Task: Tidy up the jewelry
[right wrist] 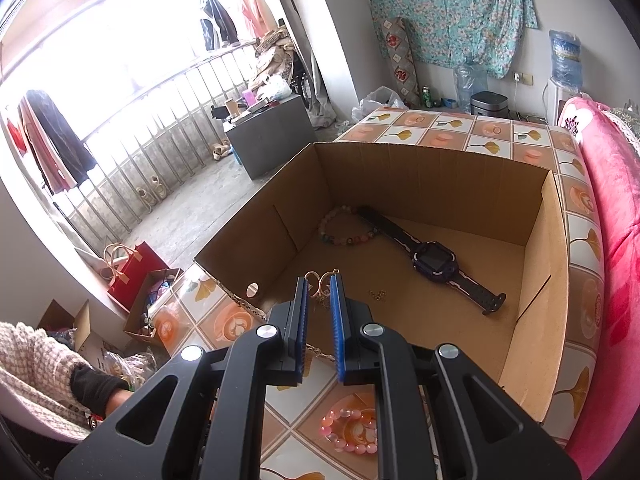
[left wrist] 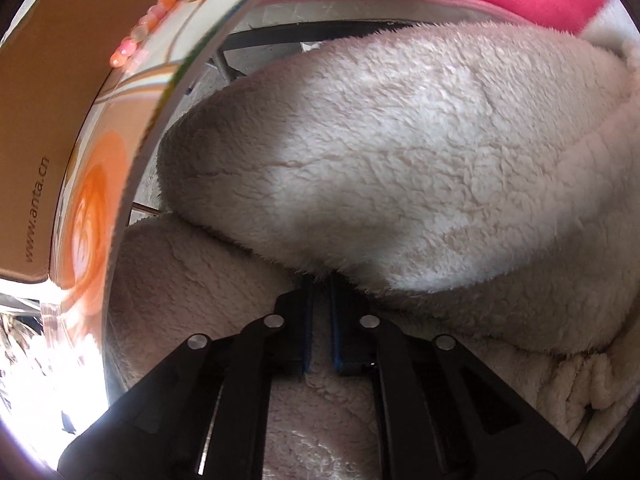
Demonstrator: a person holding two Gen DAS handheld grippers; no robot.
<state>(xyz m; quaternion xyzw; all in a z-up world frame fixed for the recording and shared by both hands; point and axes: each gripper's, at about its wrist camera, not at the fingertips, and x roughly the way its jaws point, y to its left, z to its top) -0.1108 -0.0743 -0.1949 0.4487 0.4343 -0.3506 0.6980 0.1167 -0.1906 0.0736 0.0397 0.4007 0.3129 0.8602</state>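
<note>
Plainly mid-sort. Right gripper (right wrist: 319, 288) poised over the near wall of the cardboard box (right wrist: 536, 240), jaws a narrow gap apart, gold chain (right wrist: 320, 280) looped at their tips; pinched or merely lying behind them, cannot tell. Already inside the box: watch (right wrist: 436, 264), beaded bracelet (right wrist: 344, 232), small gold piece (right wrist: 378, 294). Left out on the desk (right wrist: 224, 332): pink bracelet (right wrist: 352, 428), flat on the tiles just outside that near wall, below and behind the right jaws. Round, so no long axis to line up with. Left gripper (left wrist: 321, 284) with jaws together on nothing, aimed down past the desk edge at white fleece (left wrist: 400, 160), well apart from the pink bracelet. Judged nearer the right hand: likely a draw back and a dip, once rid of the chain.
</note>
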